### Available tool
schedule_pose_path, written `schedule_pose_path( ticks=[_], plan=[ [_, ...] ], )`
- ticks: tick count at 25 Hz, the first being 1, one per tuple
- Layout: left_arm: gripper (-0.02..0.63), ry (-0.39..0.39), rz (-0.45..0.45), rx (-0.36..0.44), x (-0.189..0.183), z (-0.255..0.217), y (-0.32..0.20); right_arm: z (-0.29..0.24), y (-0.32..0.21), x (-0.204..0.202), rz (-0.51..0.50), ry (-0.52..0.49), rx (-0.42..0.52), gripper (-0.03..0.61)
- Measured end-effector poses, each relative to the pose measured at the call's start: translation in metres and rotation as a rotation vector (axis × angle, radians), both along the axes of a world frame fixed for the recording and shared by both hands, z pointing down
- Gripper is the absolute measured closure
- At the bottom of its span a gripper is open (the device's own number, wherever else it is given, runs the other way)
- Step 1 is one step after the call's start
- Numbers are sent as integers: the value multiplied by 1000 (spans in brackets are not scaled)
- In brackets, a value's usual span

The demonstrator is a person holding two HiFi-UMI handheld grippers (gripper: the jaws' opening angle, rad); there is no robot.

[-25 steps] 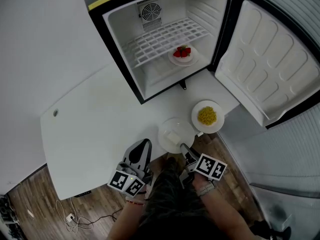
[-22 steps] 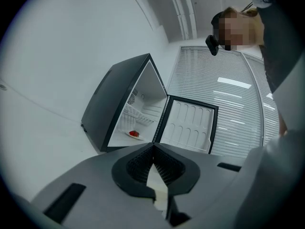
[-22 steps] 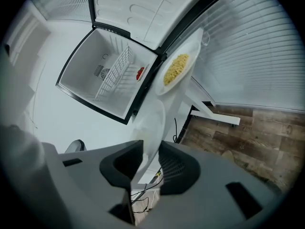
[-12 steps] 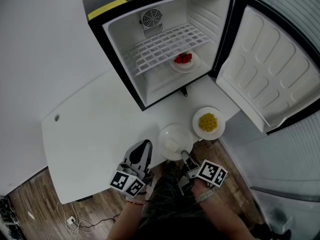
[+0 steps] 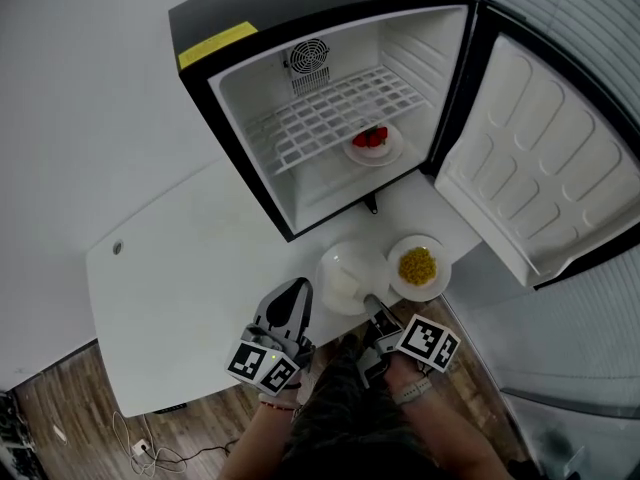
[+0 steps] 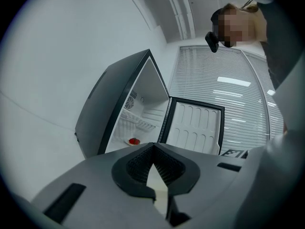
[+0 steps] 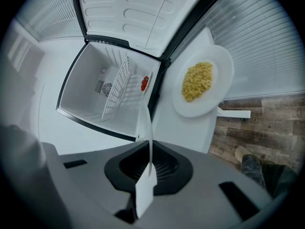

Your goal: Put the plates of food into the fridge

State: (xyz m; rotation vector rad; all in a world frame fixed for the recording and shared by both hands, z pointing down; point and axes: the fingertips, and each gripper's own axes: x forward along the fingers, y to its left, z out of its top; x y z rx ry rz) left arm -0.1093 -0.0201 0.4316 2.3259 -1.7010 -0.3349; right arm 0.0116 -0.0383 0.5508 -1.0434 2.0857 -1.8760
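Right gripper view: the right gripper point(image 7: 147, 149) is clamped on the rim of a white plate point(image 7: 143, 120), seen edge-on with its food hidden. Head view: the plate lies at the table's point(image 5: 190, 268) near edge, before the open fridge point(image 5: 300, 8).

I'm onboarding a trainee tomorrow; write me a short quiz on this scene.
1. True or false: the red-food plate sits below the wire shelf.
2. The right gripper is: A) open B) shut on a plate by its rim C) shut, empty.
3. Fill in: the neighbouring plate carries ___ food.
Key: 1 true; 2 B; 3 yellow.
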Motion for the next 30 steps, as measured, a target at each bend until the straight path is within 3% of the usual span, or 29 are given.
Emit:
schedule_pose_path(
  ticks=[5, 16, 20, 30],
  plan=[
    [607, -38, 6, 1, 4, 2, -34, -14, -51, -14, -1, 4, 38, 565],
    [607, -40, 37, 14, 14, 4, -108, -28, -159, -60, -29, 17, 68, 565],
    [607, -66, 3, 23, 9, 6, -129, -25, -181, -85, -74, 10, 50, 565],
    [607, -44, -27, 20, -2, 12, -147, -18, -208, -125, -175, 7, 14, 565]
  ],
)
